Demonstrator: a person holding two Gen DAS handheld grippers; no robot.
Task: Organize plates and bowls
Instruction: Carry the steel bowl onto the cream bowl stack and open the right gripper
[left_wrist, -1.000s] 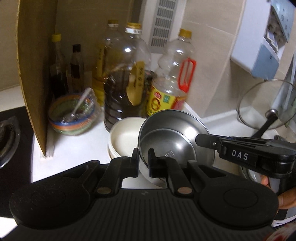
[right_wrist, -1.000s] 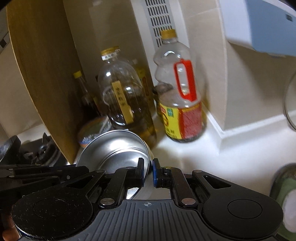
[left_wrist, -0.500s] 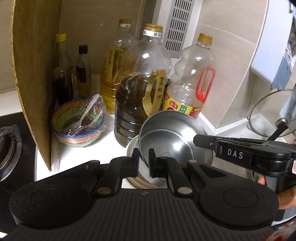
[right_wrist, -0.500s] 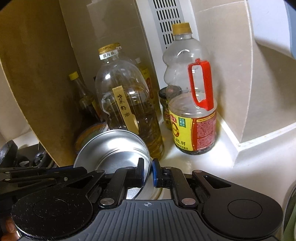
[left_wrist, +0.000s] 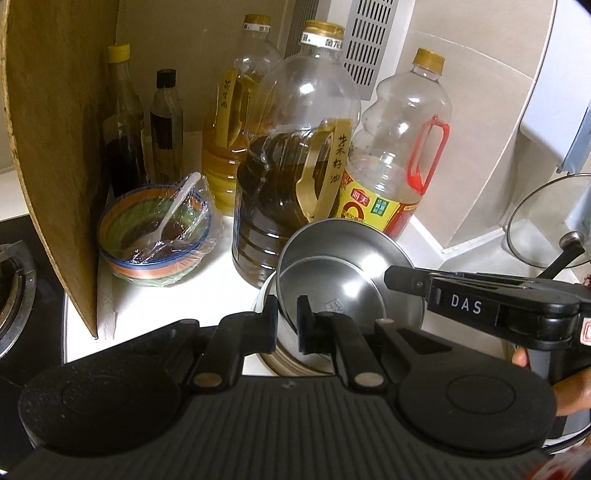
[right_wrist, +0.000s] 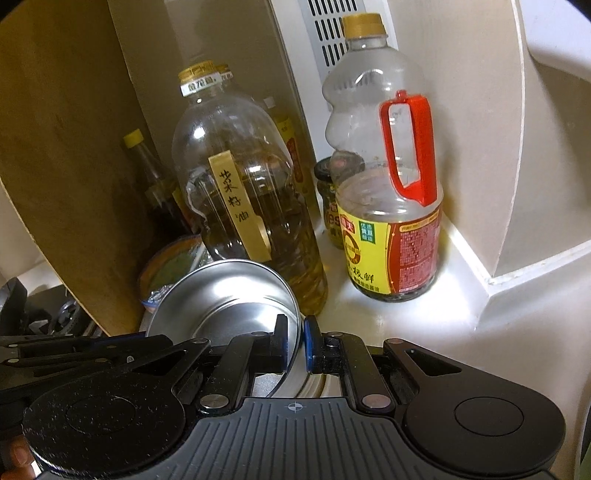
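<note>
Both grippers clamp steel bowl (left_wrist: 347, 273) rim, tilted over white bowl (left_wrist: 266, 295).

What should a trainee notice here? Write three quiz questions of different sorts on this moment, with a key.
1. True or false: the steel bowl is gripped on its rim by both the left gripper and the right gripper.
2. Multiple choice: what sits directly beneath the steel bowl? A) a glass lid B) a pale bowl C) a cutting board
3. Fill in: the bowl covered in plastic wrap has a white ____ in it.

Key: 1 true; 2 B; 3 spoon.
</note>
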